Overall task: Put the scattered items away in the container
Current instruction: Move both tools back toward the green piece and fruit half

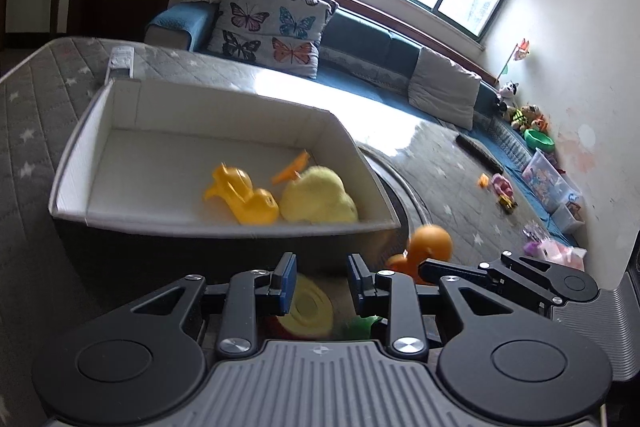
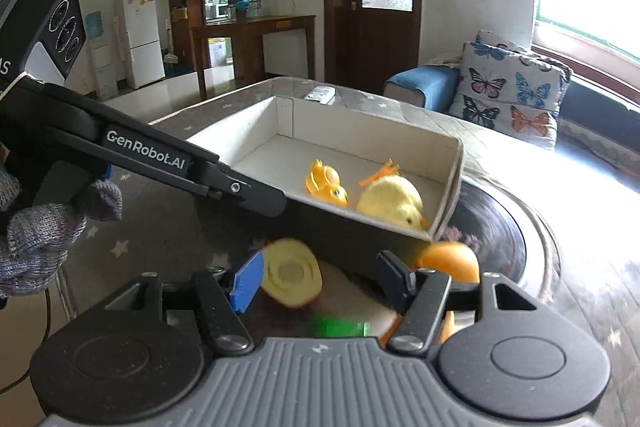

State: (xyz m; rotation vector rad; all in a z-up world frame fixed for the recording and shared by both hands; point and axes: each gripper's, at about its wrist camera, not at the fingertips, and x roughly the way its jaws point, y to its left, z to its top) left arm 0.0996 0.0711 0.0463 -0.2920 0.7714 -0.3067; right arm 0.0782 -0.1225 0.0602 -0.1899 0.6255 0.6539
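On left gripper (image 2: 256, 199) arm, white "GenRobot.AI" lettering, beside container (image 2: 448, 163)

Both wrist views look close and downward over their jaws, sharing the white box (image 1: 224, 163) (image 2: 360, 131).

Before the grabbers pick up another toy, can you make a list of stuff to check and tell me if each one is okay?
1. Box has room: ok. Only the yellow plastic toy and the fluffy yellow chick lie inside.
2. Toys left outside: not ok. The apple half, orange toy and green piece sit in front of the box.
3. Right gripper empty: ok. Its jaws stand apart, nothing pinched.
4. Left gripper empty: ok, jaws apart.
5. Right gripper lined up: ok, the apple half is just ahead of its left finger.
6. Grippers clear of each other: cannot tell, they are close.
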